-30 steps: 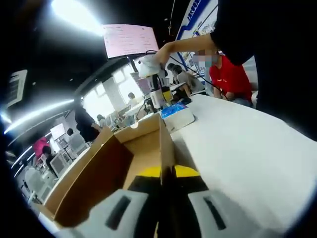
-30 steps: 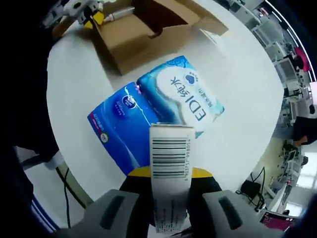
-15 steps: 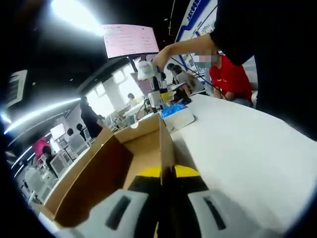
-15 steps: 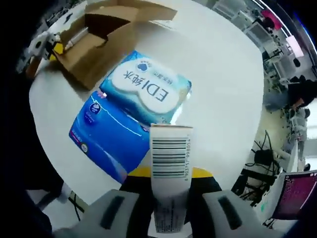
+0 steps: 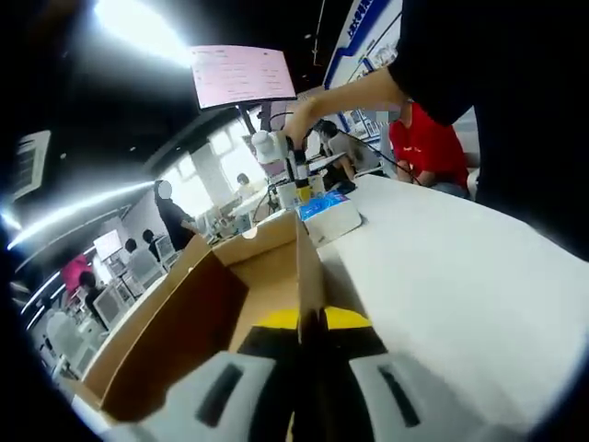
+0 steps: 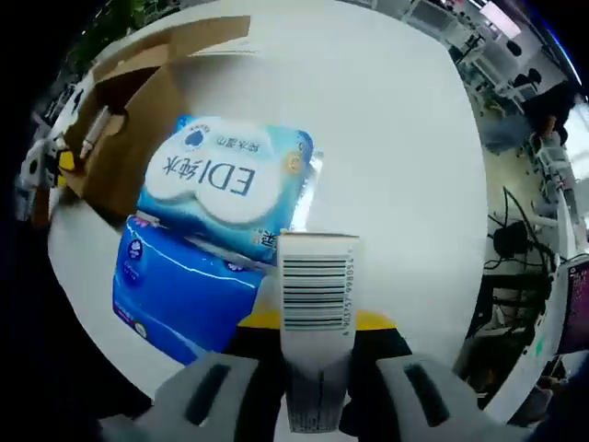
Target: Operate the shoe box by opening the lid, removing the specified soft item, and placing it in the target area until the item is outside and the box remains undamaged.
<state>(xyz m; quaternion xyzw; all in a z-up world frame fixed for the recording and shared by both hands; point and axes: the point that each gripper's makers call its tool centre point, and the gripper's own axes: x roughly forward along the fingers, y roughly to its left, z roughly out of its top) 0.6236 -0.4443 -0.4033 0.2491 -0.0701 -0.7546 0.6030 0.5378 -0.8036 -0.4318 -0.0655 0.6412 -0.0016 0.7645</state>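
Left gripper is clamped on the box wall, jaws pinched tight on the thin cardboard edge that runs straight ahead between them, pinning the open box to the table; beyond the box's far end sits a tissue pack, and above it the right gripper hangs from the person's hand; over in the right gripper view, that gripper is closed on a white barcoded slip standing up between its jaws; what the slip belongs to I cannot tell; just ahead lie two soft packs, a pale blue one stacked on a darker blue one, both out on the table, with the box further off to the left, flaps open; so soft goods look to be already outside, and the box looks unharmed; these packs should be light, squashy and wrapped in slick film, so a bite across a short end or a seam would probably hold better than the flat face; the cardboard is stiff but thin, likely to crease if the left squeeze twists.
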